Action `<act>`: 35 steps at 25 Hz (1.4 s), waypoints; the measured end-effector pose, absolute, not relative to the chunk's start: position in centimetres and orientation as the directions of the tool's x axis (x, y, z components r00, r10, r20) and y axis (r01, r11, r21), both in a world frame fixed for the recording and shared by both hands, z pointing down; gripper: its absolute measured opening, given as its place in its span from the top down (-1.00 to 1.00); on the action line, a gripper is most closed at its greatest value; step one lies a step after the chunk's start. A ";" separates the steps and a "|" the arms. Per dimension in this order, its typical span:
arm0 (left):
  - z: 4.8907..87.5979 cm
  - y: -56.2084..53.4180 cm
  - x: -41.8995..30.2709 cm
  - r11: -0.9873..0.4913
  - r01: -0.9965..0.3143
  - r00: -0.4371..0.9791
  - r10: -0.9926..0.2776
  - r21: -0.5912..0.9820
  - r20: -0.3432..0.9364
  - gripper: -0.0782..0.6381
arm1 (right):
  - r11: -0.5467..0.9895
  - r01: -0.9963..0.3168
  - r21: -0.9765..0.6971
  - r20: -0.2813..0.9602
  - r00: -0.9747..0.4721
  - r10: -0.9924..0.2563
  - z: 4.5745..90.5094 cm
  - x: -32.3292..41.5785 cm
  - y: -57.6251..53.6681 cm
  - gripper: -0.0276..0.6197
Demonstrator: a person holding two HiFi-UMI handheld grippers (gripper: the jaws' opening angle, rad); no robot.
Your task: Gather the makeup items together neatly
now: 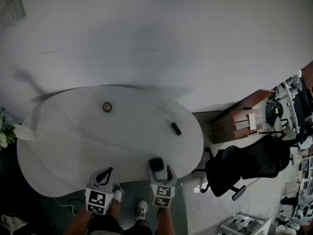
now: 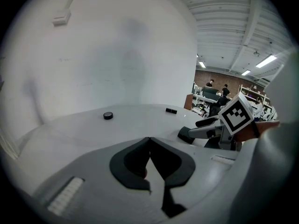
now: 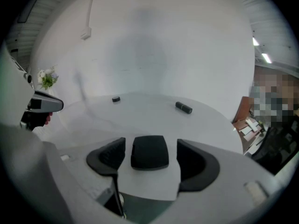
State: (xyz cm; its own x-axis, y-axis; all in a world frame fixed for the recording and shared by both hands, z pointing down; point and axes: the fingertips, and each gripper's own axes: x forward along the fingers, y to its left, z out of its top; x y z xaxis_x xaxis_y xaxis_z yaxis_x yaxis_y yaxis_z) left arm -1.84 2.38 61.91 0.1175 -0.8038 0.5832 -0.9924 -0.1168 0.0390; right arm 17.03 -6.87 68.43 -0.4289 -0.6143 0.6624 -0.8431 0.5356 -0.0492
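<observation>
The left gripper (image 2: 149, 140) is clenched on nothing at the table's (image 1: 58, 146) near edge. The right gripper's (image 1: 161, 170) jaws stand apart around a black compact (image 3: 149, 151). A round jar (image 1: 107, 106) and a black tube (image 1: 176, 128) lie farther back.

On the white oval table (image 1: 58, 146), a small round dark disc (image 1: 107, 106) lies toward the far side, left of the middle. A short black tube (image 1: 175, 128) lies well apart from it to the right and nearer the person. A black rounded-square compact (image 1: 156, 163) sits at the near edge, between the jaws of the right tongs (image 1: 161, 170) and touching neither. The left tongs (image 1: 104, 175) hang over the same edge, to the left of the right tongs. A bunch of pale flowers (image 1: 4, 126) stands beyond the table's left end. On the floor right of the table stands a black office chair (image 1: 239, 165), with a brown wooden cabinet (image 1: 239, 124) behind it.
</observation>
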 end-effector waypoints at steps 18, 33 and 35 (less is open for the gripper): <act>47.3 2.9 -1.5 0.021 -0.997 -0.043 -0.938 -0.069 0.343 0.75 | 0.697 -0.717 0.013 0.332 -0.655 -0.679 49.5 13.7 -5.6 0.23; 41.6 9.0 -3.9 0.206 -0.975 -0.219 -0.952 -0.080 0.215 0.76 | 0.822 -0.566 0.051 0.228 -0.795 -0.562 43.4 8.3 0.4 0.90; 41.6 9.6 -4.1 0.215 -0.973 -0.227 -0.950 -0.079 0.215 0.76 | 0.834 -0.549 0.056 0.222 -0.807 -0.547 43.5 7.9 1.0 0.90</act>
State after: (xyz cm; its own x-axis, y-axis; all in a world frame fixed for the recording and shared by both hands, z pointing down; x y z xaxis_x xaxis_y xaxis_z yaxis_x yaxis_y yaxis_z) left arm -4.09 9.62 41.57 -0.2273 -0.9499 0.2145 -0.9734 0.2151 -0.0789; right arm 7.92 1.04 43.47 -0.8074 -0.5467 0.2219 -0.5492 0.8338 0.0558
